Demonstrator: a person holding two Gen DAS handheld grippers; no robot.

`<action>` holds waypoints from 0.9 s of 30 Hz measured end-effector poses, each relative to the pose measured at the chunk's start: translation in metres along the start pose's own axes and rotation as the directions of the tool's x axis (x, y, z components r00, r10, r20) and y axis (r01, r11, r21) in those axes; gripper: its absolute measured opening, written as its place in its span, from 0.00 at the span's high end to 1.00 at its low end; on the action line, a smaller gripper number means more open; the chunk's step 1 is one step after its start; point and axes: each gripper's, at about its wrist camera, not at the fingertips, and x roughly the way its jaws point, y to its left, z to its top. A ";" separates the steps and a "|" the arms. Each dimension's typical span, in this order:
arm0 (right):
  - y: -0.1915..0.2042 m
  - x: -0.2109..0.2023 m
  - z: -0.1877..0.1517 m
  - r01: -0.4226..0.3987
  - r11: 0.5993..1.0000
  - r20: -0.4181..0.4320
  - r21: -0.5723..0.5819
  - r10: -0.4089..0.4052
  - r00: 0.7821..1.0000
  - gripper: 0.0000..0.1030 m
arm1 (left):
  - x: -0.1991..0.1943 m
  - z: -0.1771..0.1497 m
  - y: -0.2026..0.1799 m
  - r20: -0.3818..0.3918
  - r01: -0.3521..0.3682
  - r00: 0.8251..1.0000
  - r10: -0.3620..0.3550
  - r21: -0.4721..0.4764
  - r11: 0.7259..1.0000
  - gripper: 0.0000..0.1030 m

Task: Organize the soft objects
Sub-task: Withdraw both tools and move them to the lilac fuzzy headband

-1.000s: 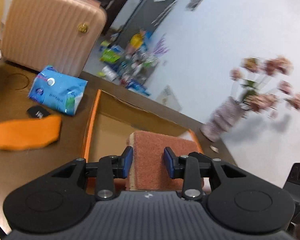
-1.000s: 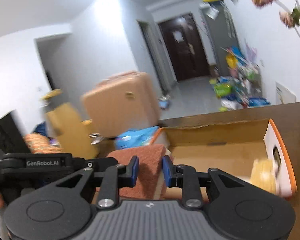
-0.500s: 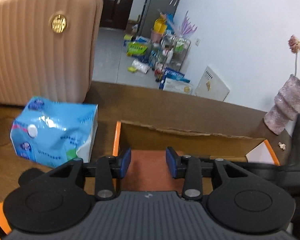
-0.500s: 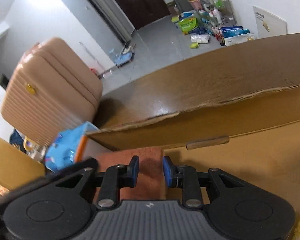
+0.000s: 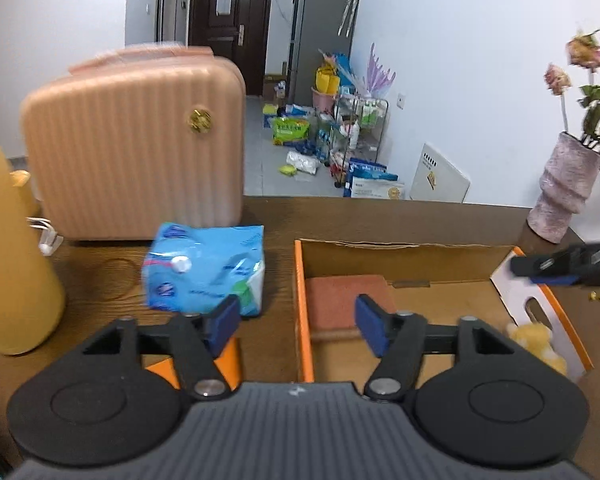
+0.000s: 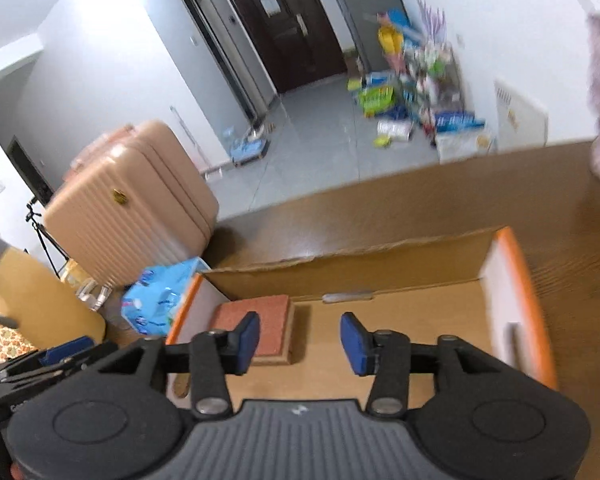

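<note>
Sponge (image 5: 346, 300) lies flat in the box's (image 5: 400, 258) left corner; left gripper (image 5: 298, 326) and right gripper (image 6: 298, 340) hover above, jaws spread wide and empty.

Walls: white (image 5: 460, 60)
Door: dark (image 5: 228, 20), far ahead
Floor: grey tile (image 6: 320, 152)
Table: brown wood (image 5: 380, 216), underneath

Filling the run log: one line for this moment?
left gripper: open | right gripper: open | sponge: in box | tissue pack: on table
</note>
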 end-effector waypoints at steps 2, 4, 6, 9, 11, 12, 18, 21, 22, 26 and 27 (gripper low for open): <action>0.001 -0.036 -0.007 0.002 1.000 0.039 -0.010 -0.001 0.999 0.40 | -0.031 -0.010 -0.001 0.035 -0.005 0.999 0.005 0.009 1.000 0.26; 0.003 -0.069 -0.020 0.011 1.000 0.078 -0.024 -0.009 0.997 0.39 | -0.054 -0.020 -0.004 0.049 -0.010 0.999 0.009 0.005 1.000 0.24; 0.005 -0.099 -0.035 0.023 0.999 0.097 -0.045 -0.019 0.995 0.36 | -0.078 -0.032 -0.007 0.069 0.009 0.998 -0.010 0.008 1.000 0.21; 0.011 -0.133 -0.058 0.057 0.992 0.133 -0.112 -0.042 0.990 0.32 | -0.111 -0.048 -0.013 0.106 0.025 0.994 -0.028 0.026 0.999 0.15; 0.016 -0.152 -0.076 0.097 0.979 0.170 -0.178 -0.066 0.983 0.32 | -0.130 -0.059 -0.017 0.126 0.021 0.992 -0.027 0.049 0.999 0.15; 0.019 -0.162 -0.086 0.114 0.972 0.191 -0.205 -0.074 0.979 0.31 | -0.137 -0.064 -0.017 0.132 0.019 0.991 -0.026 0.056 0.998 0.14; 0.026 -0.214 -0.149 0.135 0.954 0.292 -0.267 -0.054 0.955 0.22 | -0.189 -0.116 -0.028 0.206 -0.018 0.978 -0.004 0.101 0.995 0.09; 0.028 -0.230 -0.194 0.136 0.942 0.333 -0.308 -0.027 0.943 0.18 | -0.211 -0.159 -0.033 0.244 0.016 0.969 -0.044 0.116 0.993 0.04; 0.028 -0.233 -0.210 0.139 0.937 0.341 -0.320 -0.023 0.940 0.18 | -0.214 -0.171 -0.036 0.238 0.016 0.970 -0.045 0.121 0.993 0.04; 0.027 -0.243 -0.271 0.167 0.931 0.359 -0.324 -0.043 0.932 0.17 | -0.227 -0.228 -0.050 0.228 0.036 0.971 -0.069 0.145 0.989 0.04; 0.027 -0.247 -0.285 0.170 0.929 0.366 -0.328 -0.041 0.930 0.17 | -0.230 -0.240 -0.051 0.226 0.051 0.971 -0.082 0.141 0.989 0.04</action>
